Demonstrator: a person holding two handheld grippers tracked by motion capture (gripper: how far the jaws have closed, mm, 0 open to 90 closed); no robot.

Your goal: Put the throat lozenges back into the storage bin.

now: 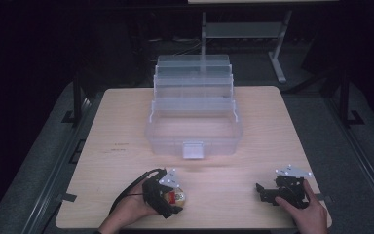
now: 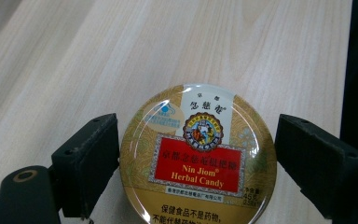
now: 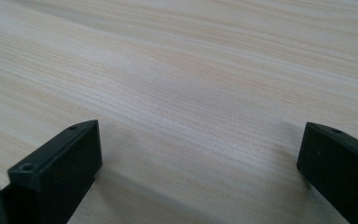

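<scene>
The round candy tin (image 2: 198, 156), gold with a red label reading "Nin Jiom Herbal Candy", lies flat on the wooden bench (image 1: 126, 126) near its near edge, left of centre. The left gripper (image 1: 171, 197) sits around it: in the left gripper view one jaw stands just beside the tin's left rim, perhaps touching, while the other jaw stands off its right rim with a sliver of bench showing between. The jaws are parted and not clamped on the tin.

The left hand (image 1: 129, 212) comes in over the near edge, the gripper pointing to the right and low to the bench, its cable looping back on the left.

The right gripper (image 1: 262, 192) rests low near the near right corner, held by the right hand (image 1: 309, 209), pointing left toward the tin. Its jaws stand wide apart over bare wood in the right gripper view, holding nothing.

Between the two grippers the bench is open. Farther off, a clear plastic tiered box (image 1: 193, 126) stands open at the middle, its trays stepped back toward the far edge, its front latch facing the near side. A broad strip of bare bench separates the box from the tin.
</scene>
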